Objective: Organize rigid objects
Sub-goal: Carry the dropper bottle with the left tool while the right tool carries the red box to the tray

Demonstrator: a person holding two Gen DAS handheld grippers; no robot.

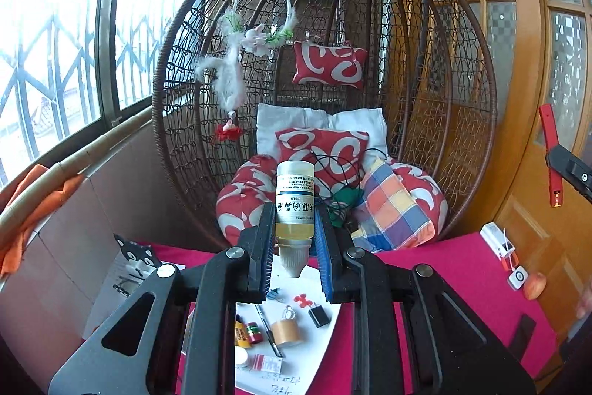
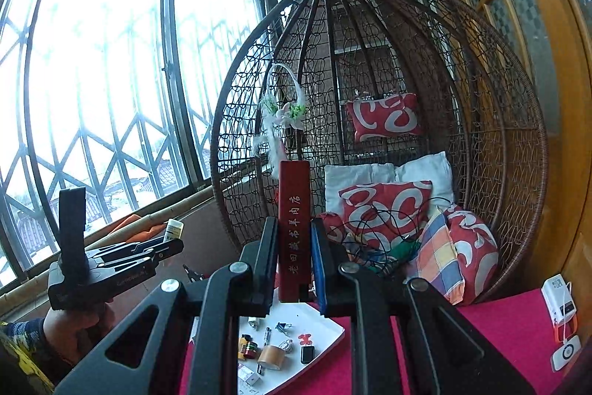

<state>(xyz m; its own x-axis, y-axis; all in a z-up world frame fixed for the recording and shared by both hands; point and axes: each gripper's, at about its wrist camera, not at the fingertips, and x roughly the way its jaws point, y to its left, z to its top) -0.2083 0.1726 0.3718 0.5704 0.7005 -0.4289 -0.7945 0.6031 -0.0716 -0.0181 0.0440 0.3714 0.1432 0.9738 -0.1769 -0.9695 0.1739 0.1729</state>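
Left wrist view shows both tools raised above the red table (image 1: pixel 462 258), which suggests each item is lifted clear for transfer. At 6 o'clock on the table lies the white tray (image 1: pixel 325 328), the only container in use; it holds a tape roll (image 1: pixel 285 332), a pen (image 1: pixel 268 328), a black adapter (image 1: pixel 319 316), a red-capped battery-like cylinder (image 1: pixel 253 332), a small box (image 1: pixel 269 364) and a binder clip (image 1: pixel 274 294). At 12 o'clock hangs the wicker chair (image 1: pixel 444 91), not part of the task. The left gripper (image 1: pixel 295 228) has its jaws narrowed on the dropper bottle (image 1: pixel 295 198), cap down, yellowish liquid visible inside. In the right wrist view, the right gripper (image 2: pixel 294 250) clamps the red bar (image 2: pixel 294 228) upright near its lower end, well above the tray.
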